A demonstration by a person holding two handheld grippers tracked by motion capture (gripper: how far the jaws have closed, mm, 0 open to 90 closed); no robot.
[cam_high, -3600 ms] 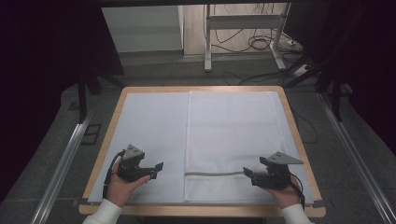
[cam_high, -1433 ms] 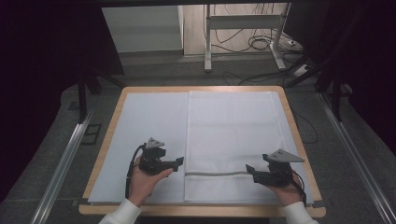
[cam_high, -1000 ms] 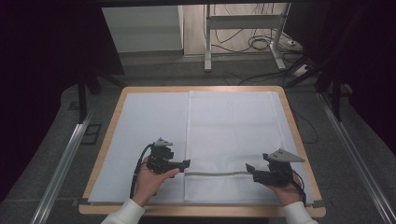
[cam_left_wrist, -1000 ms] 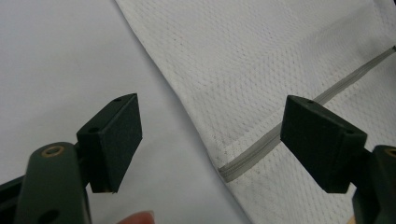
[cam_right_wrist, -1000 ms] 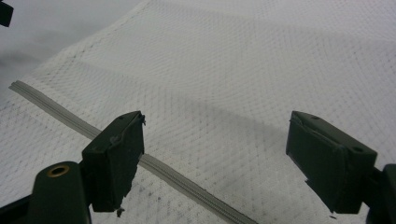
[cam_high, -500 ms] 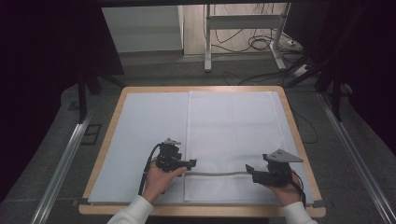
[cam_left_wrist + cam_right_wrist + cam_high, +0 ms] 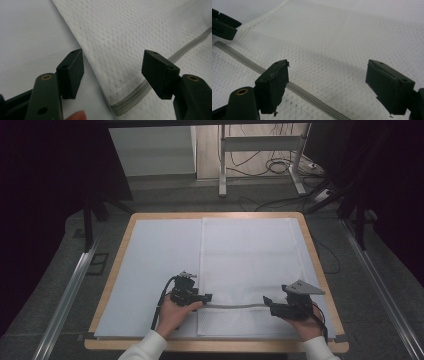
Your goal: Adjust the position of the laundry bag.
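Straddling the mesh bag's (image 7: 140, 37) zipper (image 7: 130, 100) end, left gripper (image 7: 112, 67) jaws closing.

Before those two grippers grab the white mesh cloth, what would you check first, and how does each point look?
1. Left gripper lined up with the cloth's left edge: ok, the edge and the grey zipper end lie between its pads.
2. Left gripper pressing on the cloth: not ok, its jaws have just been closing but stand apart.
3. Right gripper open: ok.
4. Right gripper over the zipper: ok, the zipper runs by its pad.
5. Mesh cloth lying flat on the table: ok.
6. Pads touching the fabric: cannot tell.
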